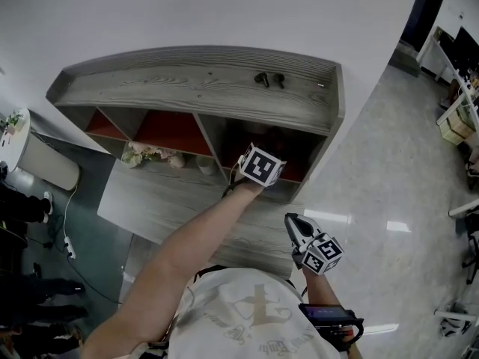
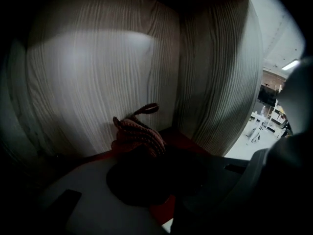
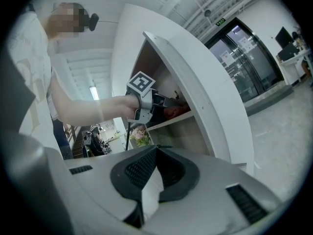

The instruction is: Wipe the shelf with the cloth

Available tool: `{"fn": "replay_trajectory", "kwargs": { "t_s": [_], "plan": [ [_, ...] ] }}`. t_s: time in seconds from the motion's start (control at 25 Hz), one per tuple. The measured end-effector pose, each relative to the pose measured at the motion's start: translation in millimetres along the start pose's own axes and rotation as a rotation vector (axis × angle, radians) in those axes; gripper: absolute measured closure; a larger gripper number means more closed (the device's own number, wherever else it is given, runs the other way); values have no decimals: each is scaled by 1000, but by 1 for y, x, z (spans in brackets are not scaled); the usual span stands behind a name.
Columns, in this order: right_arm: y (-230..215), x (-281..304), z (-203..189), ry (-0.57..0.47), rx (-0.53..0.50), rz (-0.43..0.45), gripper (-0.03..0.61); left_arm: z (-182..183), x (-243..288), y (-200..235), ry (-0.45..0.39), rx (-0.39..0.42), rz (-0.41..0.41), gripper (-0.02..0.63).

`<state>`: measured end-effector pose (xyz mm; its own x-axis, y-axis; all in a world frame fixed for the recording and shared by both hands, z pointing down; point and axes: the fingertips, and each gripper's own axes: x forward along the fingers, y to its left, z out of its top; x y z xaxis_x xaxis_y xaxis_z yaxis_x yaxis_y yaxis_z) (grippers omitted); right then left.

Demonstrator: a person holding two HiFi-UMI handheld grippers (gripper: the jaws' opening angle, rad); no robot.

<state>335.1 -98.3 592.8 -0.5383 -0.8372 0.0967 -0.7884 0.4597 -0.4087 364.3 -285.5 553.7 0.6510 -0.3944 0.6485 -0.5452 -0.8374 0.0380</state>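
The grey wood-grain shelf (image 1: pixel 194 81) has several open compartments with red backs. My left gripper (image 1: pixel 261 165) reaches into the right-hand compartment, so only its marker cube shows from above. In the left gripper view it (image 2: pixel 146 155) is shut on a pinkish knitted cloth (image 2: pixel 138 133) with a hanging loop. The cloth is bunched near the compartment's back corner, just over the red floor (image 2: pixel 182 140). My right gripper (image 1: pixel 310 241) hangs near my body in front of the shelf, shut and empty (image 3: pixel 152 153). Its view shows the left gripper (image 3: pixel 146 104) and the cloth (image 3: pixel 173 111) inside the compartment.
Artificial flowers (image 1: pixel 150 154) and a white cup (image 1: pixel 206 164) sit in the middle compartment. Two small dark objects (image 1: pixel 269 79) lie on the shelf top. A wooden ledge (image 1: pixel 172 200) juts out below the compartments. A white appliance (image 1: pixel 45 163) stands at left, desks (image 1: pixel 456 118) at right.
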Motion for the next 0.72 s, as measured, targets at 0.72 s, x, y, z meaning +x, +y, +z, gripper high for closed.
{"fn": "replay_trajectory", "kwargs": {
  "t_s": [0.72],
  "plan": [
    [22, 3, -2, 11, 6, 70, 574, -44, -52, 84, 24, -343, 315, 528]
  ]
}}
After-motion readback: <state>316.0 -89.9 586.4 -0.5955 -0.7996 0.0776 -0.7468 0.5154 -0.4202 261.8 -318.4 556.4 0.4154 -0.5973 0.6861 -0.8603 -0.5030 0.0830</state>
